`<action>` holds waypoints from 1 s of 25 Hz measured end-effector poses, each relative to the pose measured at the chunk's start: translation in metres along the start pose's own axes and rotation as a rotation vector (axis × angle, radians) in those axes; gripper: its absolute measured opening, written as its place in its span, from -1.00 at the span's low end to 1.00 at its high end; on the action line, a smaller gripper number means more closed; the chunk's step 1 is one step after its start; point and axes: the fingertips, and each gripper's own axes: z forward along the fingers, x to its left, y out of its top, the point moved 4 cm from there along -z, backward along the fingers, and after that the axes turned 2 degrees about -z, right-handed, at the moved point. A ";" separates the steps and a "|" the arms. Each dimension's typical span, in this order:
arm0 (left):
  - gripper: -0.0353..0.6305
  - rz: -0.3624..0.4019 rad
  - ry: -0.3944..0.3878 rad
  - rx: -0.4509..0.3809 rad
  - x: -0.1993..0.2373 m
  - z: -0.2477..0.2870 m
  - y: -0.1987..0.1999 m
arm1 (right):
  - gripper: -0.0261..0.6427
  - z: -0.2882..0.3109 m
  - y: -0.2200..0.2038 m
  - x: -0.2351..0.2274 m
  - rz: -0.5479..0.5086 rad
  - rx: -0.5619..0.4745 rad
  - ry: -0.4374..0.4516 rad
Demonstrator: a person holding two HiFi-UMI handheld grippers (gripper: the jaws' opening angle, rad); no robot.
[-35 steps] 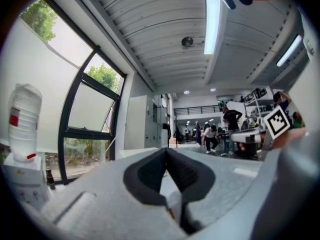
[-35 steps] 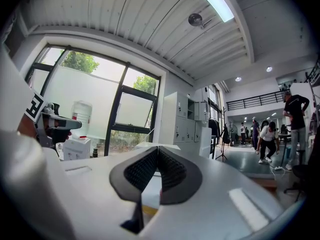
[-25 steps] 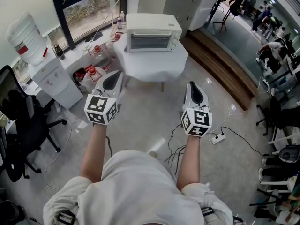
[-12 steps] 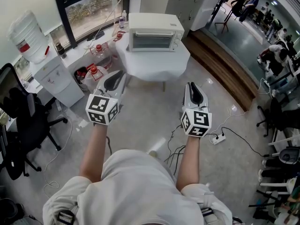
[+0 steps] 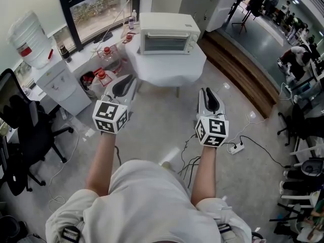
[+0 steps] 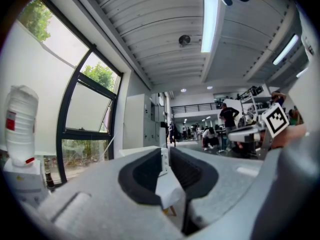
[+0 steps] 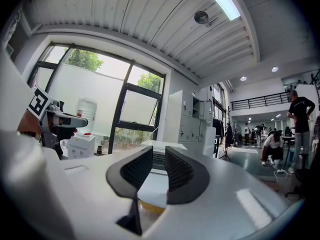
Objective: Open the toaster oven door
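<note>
The toaster oven (image 5: 167, 34) sits door-shut at top centre, while mid-frame the left gripper (image 5: 125, 82) has just been opening its empty jaws slightly and the right gripper (image 5: 209, 96) shows jaws slightly apart, empty.

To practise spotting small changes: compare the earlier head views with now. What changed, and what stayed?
The left hand-held gripper has just been opening its jaws a little, with nothing between them. Unchanged: both grippers hover short of the table, the right hand-held gripper is open and empty, and the toaster oven door is shut.
</note>
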 end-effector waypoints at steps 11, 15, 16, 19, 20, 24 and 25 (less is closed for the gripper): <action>-0.69 -0.002 -0.019 0.008 0.018 -0.006 -0.010 | -0.72 0.007 -0.007 0.024 -0.005 0.020 0.004; -0.69 -0.009 -0.023 0.010 0.023 -0.002 -0.012 | -0.72 0.012 -0.009 0.026 0.000 0.023 0.000; -0.69 -0.010 -0.021 0.009 0.026 -0.001 -0.012 | -0.72 0.015 -0.008 0.026 0.000 0.021 0.000; -0.69 -0.017 -0.019 0.006 0.033 0.007 -0.013 | -0.72 0.024 -0.006 0.025 -0.008 0.016 0.003; -0.69 -0.019 -0.020 0.009 0.033 0.011 -0.014 | -0.72 0.027 -0.006 0.024 -0.009 0.016 0.005; -0.69 -0.020 -0.028 0.019 0.032 0.034 -0.019 | -0.72 0.041 -0.010 0.007 0.000 0.019 0.005; -0.69 -0.019 -0.028 0.020 0.032 0.041 -0.019 | -0.72 0.047 -0.011 0.002 0.004 0.018 0.006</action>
